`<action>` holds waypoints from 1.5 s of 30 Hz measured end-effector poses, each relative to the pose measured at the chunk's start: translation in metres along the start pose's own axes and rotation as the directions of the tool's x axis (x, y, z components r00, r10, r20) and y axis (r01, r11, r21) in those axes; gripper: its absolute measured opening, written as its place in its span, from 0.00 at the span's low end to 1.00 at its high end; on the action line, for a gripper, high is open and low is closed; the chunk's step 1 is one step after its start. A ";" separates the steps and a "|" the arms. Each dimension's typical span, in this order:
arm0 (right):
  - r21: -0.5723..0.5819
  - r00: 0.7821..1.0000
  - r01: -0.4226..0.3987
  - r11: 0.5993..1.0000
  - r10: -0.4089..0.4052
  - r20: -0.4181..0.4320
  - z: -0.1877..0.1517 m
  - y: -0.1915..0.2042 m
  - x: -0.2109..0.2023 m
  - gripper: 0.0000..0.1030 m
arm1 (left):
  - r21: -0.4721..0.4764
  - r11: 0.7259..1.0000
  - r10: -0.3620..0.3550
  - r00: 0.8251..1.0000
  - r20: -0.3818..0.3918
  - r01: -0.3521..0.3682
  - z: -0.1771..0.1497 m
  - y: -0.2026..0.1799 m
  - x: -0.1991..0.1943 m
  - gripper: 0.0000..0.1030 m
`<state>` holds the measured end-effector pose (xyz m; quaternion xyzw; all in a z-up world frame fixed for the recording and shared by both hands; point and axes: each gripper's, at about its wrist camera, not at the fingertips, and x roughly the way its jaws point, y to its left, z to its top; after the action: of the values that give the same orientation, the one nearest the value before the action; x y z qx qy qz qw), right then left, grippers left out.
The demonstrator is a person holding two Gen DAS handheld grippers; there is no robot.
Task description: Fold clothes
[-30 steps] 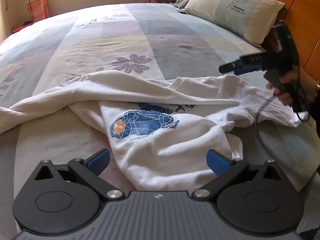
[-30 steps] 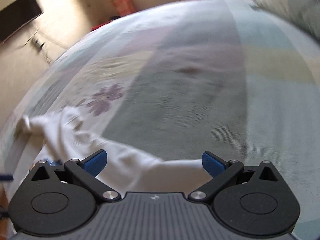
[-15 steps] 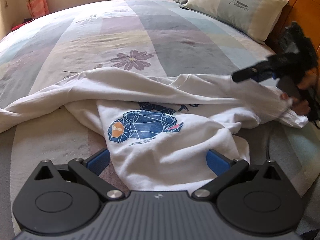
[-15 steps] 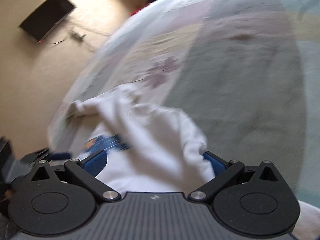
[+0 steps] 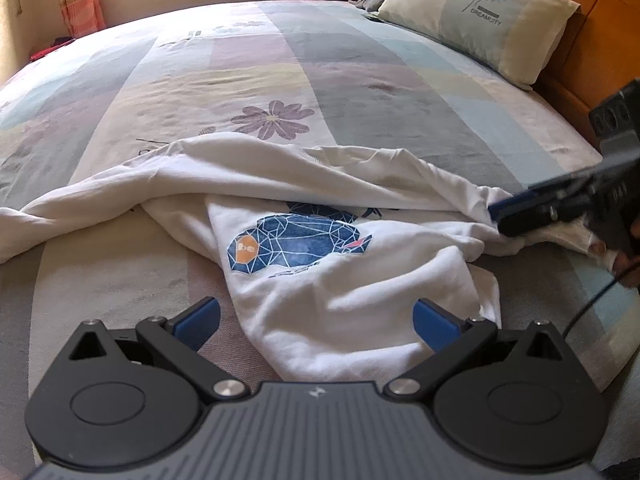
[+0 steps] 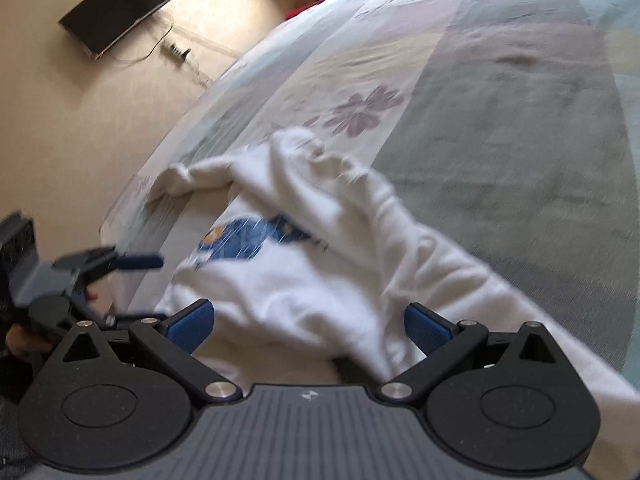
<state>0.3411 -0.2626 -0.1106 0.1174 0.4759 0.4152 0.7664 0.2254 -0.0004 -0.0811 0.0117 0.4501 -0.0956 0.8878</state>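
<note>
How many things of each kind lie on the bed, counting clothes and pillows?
White sweatshirt: 1
Pillows: 2, the pale one in front and a grey one partly hidden behind it
Total: 3 on the bed

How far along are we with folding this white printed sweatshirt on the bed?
Barely started. Done: nothing folded; the white sweatshirt with the blue geometric print lies crumpled on the patchwork bedspread, one sleeve trailing away. In hand: the right gripper, jaws open, is at the bunched fabric; the left gripper is open near the hem. Left: spread it flat, then every fold.
</note>
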 end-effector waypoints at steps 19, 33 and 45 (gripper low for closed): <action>-0.044 0.976 -0.192 0.981 0.195 0.099 0.011 0.003 0.035 1.00 | -0.022 1.000 0.005 1.000 -0.015 -0.006 0.000 0.007 0.009 0.99; 0.262 0.962 -0.221 0.940 0.166 0.217 0.016 -0.071 0.052 0.41 | -0.025 1.000 -0.006 1.000 -0.029 0.006 -0.003 0.003 0.014 0.99; -0.085 0.956 0.246 0.966 -0.227 0.187 0.051 -0.013 0.034 0.09 | -0.025 1.000 -0.015 1.000 -0.026 0.015 -0.003 0.003 0.014 0.99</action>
<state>0.3969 -0.2345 -0.1137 0.0545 0.3942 0.3334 0.8547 0.2318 0.0009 -0.0940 -0.0014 0.4630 -0.0966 0.8811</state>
